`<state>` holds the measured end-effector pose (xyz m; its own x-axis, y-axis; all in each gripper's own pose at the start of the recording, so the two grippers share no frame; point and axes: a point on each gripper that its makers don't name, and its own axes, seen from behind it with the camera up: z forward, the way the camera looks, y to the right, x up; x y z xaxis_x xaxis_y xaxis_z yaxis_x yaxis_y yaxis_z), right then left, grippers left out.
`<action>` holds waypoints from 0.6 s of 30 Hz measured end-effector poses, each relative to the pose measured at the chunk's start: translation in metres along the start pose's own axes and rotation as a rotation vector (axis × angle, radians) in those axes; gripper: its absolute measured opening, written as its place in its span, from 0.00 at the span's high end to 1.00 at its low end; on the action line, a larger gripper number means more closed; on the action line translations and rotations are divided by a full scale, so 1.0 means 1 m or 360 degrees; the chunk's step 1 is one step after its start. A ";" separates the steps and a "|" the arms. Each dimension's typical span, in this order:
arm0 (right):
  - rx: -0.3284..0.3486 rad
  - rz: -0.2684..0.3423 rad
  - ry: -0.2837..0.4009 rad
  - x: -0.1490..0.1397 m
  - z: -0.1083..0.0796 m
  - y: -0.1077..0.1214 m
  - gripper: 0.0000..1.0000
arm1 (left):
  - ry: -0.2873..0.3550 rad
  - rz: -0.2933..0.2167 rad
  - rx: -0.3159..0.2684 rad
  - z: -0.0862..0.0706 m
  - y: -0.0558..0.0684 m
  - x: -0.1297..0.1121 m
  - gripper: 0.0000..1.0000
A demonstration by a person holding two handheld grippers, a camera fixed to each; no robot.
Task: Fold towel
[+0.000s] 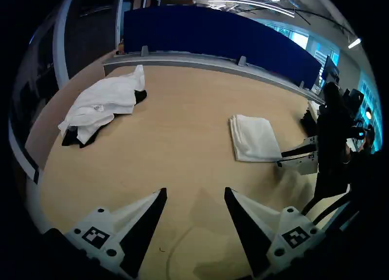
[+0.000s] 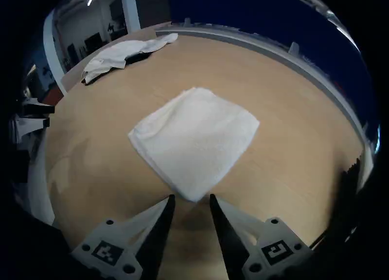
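White towel [image 2: 194, 139] folded into thick square, layered edges stacked, lying flat mid wooden table [image 2: 291, 148]. Right gripper [image 2: 190, 197]: fingers slightly apart, tips flanking towel's near corner, not clamping. Left gripper [image 1: 194, 192]: fingers wide apart over bare tabletop, well apart from towel.

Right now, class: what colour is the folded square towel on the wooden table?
Plain white; the folded square towel shows best in the right gripper view.

I see dim, bluish pictures; ceiling lights [image 1: 253, 3] glare overhead, soft shadows fall on the table [image 1: 194, 134], edges bend strongly.
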<state>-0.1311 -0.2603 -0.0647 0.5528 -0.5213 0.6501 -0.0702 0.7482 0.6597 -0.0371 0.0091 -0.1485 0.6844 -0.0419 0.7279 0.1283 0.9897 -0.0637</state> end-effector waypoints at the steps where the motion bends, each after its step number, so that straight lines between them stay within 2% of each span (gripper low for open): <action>1: -0.0003 0.0004 0.0002 0.000 0.000 0.001 0.53 | 0.0000 0.0000 0.0000 0.000 0.000 0.000 0.12; 6: -0.0010 0.0028 0.0009 0.000 0.001 0.003 0.72 | -0.0004 0.0002 -0.0001 0.000 0.001 -0.001 0.13; 12: 0.0003 0.0048 -0.0006 -0.004 0.002 0.002 0.76 | -0.0006 0.0003 -0.0005 0.001 0.003 -0.002 0.13; 16: -0.0010 0.0058 -0.0004 -0.002 0.000 0.004 0.92 | -0.0007 0.0004 -0.0004 0.002 0.004 -0.003 0.13; 18: -0.0041 0.0059 0.0008 -0.001 0.000 0.008 0.96 | -0.0008 0.0005 -0.0004 0.002 0.004 -0.003 0.13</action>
<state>-0.1325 -0.2543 -0.0602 0.5542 -0.4910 0.6721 -0.0693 0.7775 0.6251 -0.0403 0.0131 -0.1497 0.6812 -0.0381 0.7311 0.1279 0.9895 -0.0676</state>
